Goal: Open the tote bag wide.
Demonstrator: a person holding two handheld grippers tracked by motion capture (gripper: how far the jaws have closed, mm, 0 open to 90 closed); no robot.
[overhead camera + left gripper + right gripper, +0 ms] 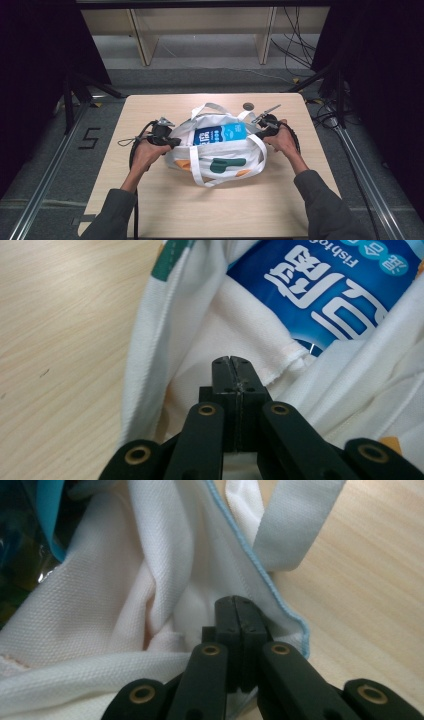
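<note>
here, both tongs point(172, 141) point(260, 131) pinching bag point(220, 150) sides

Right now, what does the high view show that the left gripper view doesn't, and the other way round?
High view: the whole white tote bag on the table, both hands, the right gripper at the bag's far side, and a small round disc behind it.
Left gripper view: the left gripper with jaws together against the bag's fabric, and a stitched hem up close.
Both: the blue packet inside the bag.

A light wooden table point(150, 210) stands on grey floor point(200, 75), black curtains point(35, 60) alongside.
</note>
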